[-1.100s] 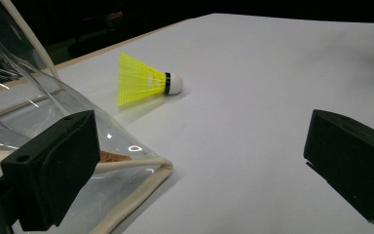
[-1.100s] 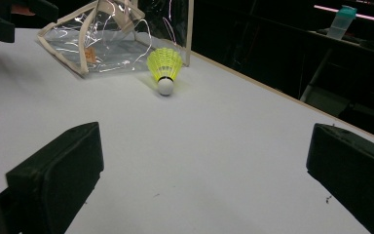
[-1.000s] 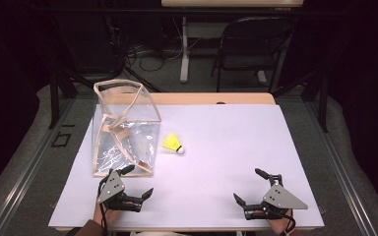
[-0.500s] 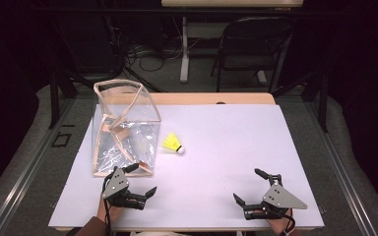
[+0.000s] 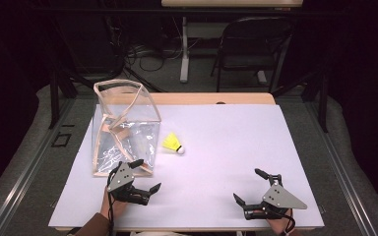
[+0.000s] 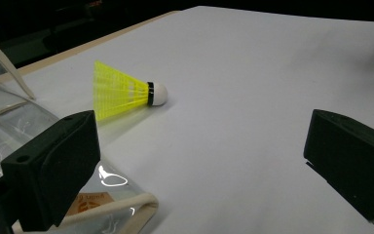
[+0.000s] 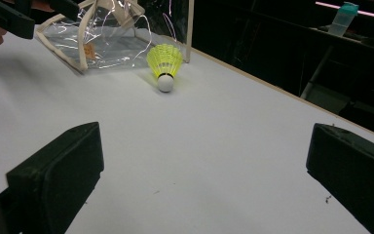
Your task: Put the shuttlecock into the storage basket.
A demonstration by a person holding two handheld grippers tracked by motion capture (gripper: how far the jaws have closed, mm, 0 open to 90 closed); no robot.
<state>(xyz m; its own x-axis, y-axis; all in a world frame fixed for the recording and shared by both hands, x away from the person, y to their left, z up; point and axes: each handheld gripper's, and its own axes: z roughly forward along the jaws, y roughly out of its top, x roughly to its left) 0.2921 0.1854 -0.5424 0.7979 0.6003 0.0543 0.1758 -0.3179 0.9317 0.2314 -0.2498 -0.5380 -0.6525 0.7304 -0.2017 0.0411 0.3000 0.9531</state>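
Both grippers open, shuttlecock [image 5: 173, 143] loose on the surface [image 5: 236, 147] just right of the clear bag [image 5: 123, 128].

We have the left gripper [image 5: 142, 177] at the bag's near corner, jaws wide apart and holding nothing; right gripper [image 5: 253, 189] sits well apart at the near right, jaws also spread and empty. Shuttlecock lies on its side, long axis running left-right across the surface, cork tip pointing right and a bit toward us, yellow skirt toward the bag. Risks as we judge them: it's light and round-tipped, so a jaw nudge could roll or skid it away; pinching the skirt could crush it; the floppy bag could tip or slide if the left jaws bump it.
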